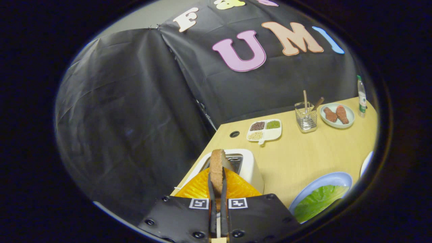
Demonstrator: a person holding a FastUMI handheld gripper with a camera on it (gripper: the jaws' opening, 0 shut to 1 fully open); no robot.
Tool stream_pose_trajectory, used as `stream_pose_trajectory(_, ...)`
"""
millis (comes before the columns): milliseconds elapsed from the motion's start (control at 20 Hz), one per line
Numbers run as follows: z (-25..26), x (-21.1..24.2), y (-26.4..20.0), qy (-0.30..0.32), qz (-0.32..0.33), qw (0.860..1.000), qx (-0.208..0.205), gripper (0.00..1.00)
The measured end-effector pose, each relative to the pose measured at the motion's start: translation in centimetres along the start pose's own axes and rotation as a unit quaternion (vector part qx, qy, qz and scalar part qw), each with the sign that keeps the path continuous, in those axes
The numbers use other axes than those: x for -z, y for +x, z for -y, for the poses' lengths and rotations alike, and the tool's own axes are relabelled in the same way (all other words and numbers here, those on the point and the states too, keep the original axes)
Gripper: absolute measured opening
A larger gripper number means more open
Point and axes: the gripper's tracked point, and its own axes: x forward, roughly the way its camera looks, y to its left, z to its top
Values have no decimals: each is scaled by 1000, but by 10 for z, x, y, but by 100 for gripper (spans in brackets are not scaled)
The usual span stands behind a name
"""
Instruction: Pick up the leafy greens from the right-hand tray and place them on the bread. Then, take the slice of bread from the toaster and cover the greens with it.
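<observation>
While jaws clamp bread slice (pixel 217 165), toaster (pixel 248 165) beneath.

pale smooth wood-look table (pixel 303 152); glossy white plastic toaster (pixel 251 167); rough-crusted bread slice (pixel 217 165); clear glossy utensil holder (pixel 305 118).

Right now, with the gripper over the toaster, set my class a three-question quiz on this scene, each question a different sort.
1. True or false: the gripper is shut on the bread slice.
2. Multiple choice: where do the leafy greens lie? A) in the toaster B) on the blue plate C) in the divided dish
3. Fill in: the wire holder stands between the divided dish and the plate of two brown pieces, near the ____.

Key: 1 true; 2 B; 3 bottle
</observation>
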Motion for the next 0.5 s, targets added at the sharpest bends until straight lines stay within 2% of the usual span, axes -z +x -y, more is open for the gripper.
stream_pose_trajectory(250, -6, -38, -35, -1, 65, 998, -8, 7)
stream_pose_trajectory(500, 10, -76, -78, 31, 125, 992, -10, 7)
